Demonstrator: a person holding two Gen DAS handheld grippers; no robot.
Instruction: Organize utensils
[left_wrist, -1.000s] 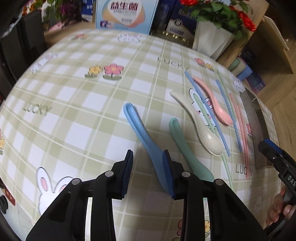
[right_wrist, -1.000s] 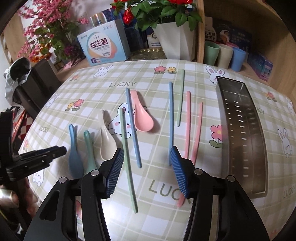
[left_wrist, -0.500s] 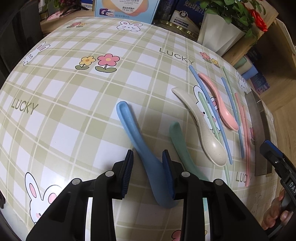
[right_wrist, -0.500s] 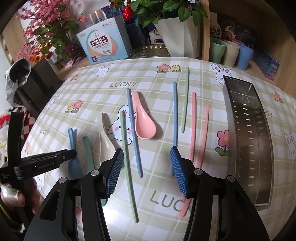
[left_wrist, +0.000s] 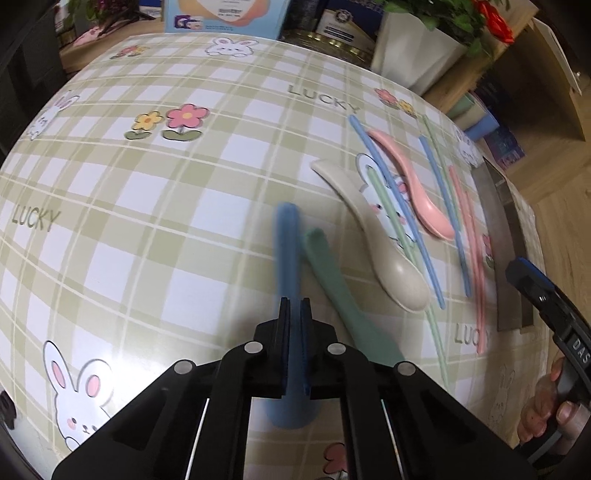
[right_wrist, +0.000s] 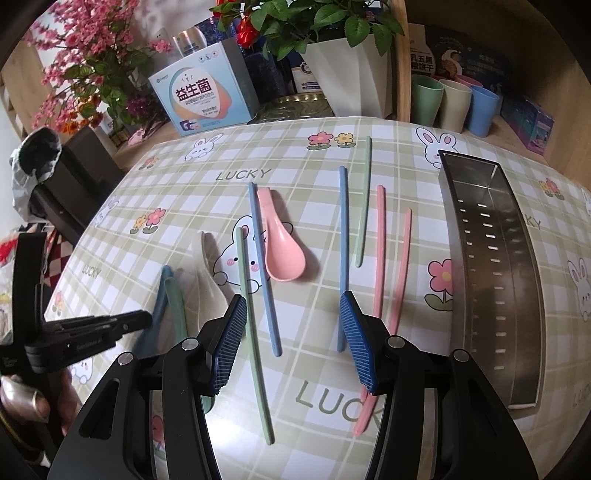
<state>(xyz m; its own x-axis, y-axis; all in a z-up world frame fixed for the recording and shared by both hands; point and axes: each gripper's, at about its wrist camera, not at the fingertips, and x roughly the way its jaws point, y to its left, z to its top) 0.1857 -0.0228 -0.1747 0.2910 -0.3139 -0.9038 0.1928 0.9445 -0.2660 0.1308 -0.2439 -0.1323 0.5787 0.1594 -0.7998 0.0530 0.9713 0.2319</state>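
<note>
While the left claw (left_wrist: 294, 314) grips the blue spoon (left_wrist: 287, 251), whose handle juts ahead of it, the green spoon (left_wrist: 332, 280) lies just right. The right claw (right_wrist: 293, 343) hovers half open, holding nothing, above the chopsticks (right_wrist: 379, 251); the steel tray (right_wrist: 491, 258) to its right looks empty.

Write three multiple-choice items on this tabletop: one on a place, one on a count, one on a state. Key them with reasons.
1. The metal tray lies where in the right wrist view?
A. right of the chopsticks
B. left of the spoons
C. under the flowerpot

2. How many pink chopsticks lie there?
A. one
B. two
C. four

3. The left claw is:
A. wide open
B. shut on the blue spoon
C. shut on the pink spoon

Key: 1 A, the tray runs along the table's right side. 2 B, two pink sticks lie side by side. 3 B, its pads pinch the blue handle.
</note>
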